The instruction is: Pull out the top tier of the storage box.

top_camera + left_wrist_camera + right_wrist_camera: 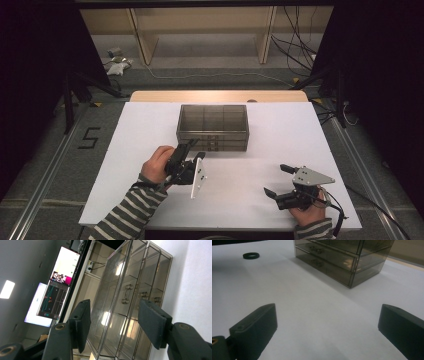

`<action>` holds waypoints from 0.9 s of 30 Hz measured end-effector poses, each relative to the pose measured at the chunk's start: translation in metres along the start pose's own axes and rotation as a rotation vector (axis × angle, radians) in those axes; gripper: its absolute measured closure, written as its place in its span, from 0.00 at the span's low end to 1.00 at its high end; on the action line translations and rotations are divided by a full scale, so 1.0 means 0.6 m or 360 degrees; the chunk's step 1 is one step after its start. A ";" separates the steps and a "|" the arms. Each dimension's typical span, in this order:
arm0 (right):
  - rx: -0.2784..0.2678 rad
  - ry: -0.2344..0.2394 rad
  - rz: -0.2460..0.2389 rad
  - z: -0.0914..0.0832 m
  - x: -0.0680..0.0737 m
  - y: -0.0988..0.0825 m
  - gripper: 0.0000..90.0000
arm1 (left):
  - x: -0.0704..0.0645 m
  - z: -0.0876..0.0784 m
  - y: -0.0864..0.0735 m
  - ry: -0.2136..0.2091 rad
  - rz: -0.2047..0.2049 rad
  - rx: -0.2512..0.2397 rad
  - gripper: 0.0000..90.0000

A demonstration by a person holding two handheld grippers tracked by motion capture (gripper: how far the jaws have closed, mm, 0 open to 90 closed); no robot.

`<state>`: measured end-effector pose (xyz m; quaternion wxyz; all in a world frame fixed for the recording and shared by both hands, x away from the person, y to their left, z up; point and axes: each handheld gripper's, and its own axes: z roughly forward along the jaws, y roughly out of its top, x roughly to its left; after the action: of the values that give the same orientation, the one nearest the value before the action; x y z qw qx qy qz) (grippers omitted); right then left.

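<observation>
Left hand: your left gripper (192, 149) is rolled on its side and points at the lower left front of the smoked clear-plastic drawer chest (213, 127).
Left jaws: part-way apart, nothing between them, touching nothing; in the left gripper view they frame the chest's drawer fronts.
Drawer chest: stands on the white table sheet (150, 120), toward the far middle, drawers shut.
Handles: small clear pulls (126, 293) sit mid-front on each drawer.
Step in hand, as I judge it: reaching for a drawer pull.
How to do it well: shift right until one pull sits centred between the jaws, keep the roll so the pads straddle it, close only then, and pull straight out.
Right hand: your right gripper (280, 181) rests low on the sheet, well clear of the chest.
Right jaws: wide apart, empty.
Stray item: a small black ring (251, 255) lies on the sheet.
</observation>
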<state>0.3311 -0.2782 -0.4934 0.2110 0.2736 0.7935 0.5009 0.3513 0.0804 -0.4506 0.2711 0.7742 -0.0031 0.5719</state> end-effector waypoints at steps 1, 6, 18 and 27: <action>0.0008 0.0001 0.0001 0.000 0.000 0.000 0.04 | -0.002 0.001 0.000 0.0003 0.0011 -0.0003 0.48; 0.0015 0.0003 0.0000 0.000 0.000 0.000 0.04 | -0.006 0.001 -0.001 0.0004 0.0036 -0.0041 0.49; 0.0023 -0.0004 0.0000 0.002 0.000 0.000 0.04 | -0.019 0.012 -0.009 0.0047 0.0142 -0.0119 0.52; 0.0020 -0.0003 -0.0004 0.001 0.000 0.000 0.04 | -0.033 0.029 -0.013 0.0142 0.0261 -0.0055 0.52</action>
<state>0.3314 -0.2776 -0.4934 0.2106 0.2746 0.7968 0.4953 0.3620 0.0736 -0.4751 0.2364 0.7403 -0.0643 0.6261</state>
